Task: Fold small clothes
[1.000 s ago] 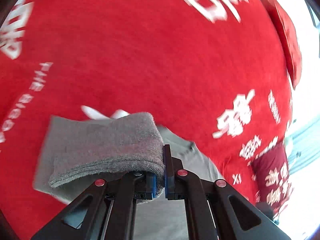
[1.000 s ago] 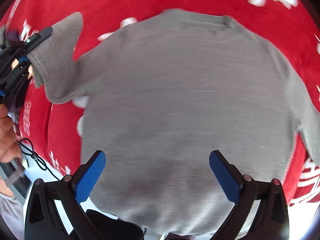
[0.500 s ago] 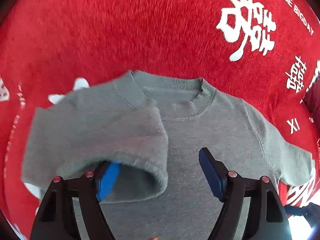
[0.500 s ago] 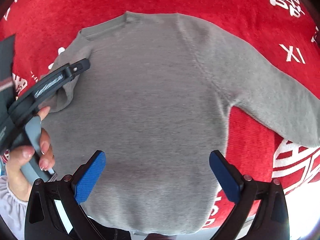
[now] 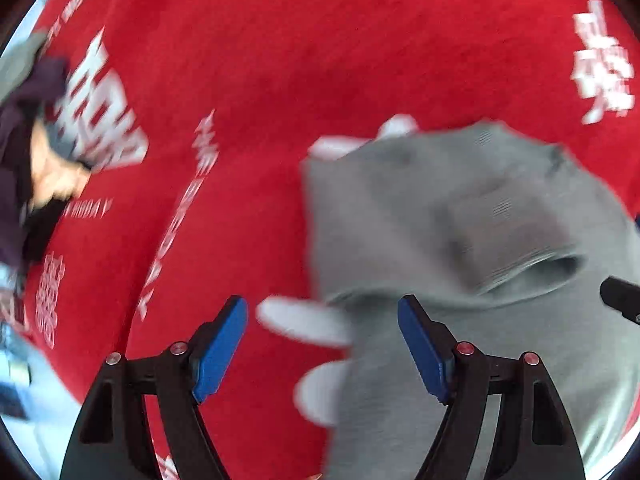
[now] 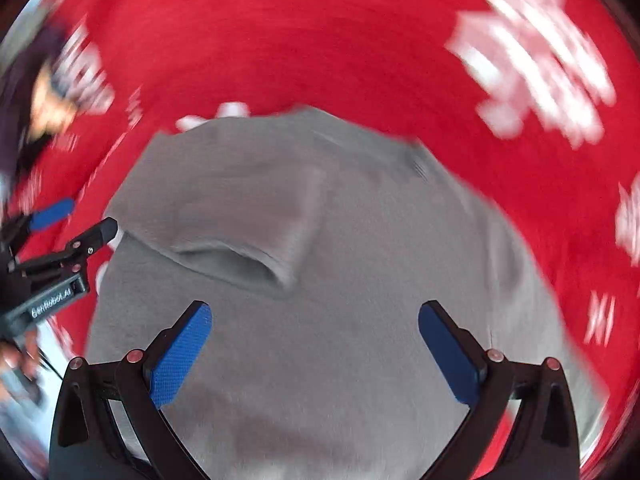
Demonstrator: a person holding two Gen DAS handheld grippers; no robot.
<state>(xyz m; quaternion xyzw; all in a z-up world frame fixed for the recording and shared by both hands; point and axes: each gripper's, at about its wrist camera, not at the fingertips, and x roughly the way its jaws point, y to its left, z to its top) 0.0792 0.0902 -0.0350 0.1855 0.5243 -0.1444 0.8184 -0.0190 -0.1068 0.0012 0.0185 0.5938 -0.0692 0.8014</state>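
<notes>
A small grey sweater (image 6: 360,288) lies flat on a red cloth with white lettering (image 6: 320,40). One sleeve (image 6: 248,236) is folded across its chest, cuff open. My right gripper (image 6: 314,354) is open and empty above the sweater's lower body. My left gripper (image 5: 322,350) is open and empty over the sweater's left edge (image 5: 460,240); it also shows at the left of the right wrist view (image 6: 76,220). The sweater's other sleeve is out of view. Both views are blurred by motion.
The red cloth (image 5: 300,60) covers the whole surface around the sweater. A dark heap of fabric and a hand (image 5: 36,168) lie at the far left edge. A pale floor strip (image 5: 24,380) shows at the lower left.
My left gripper let go of the sleeve cuff, which now lies folded on the sweater's chest, and pulled back to the sweater's left edge. My right gripper stayed open.
</notes>
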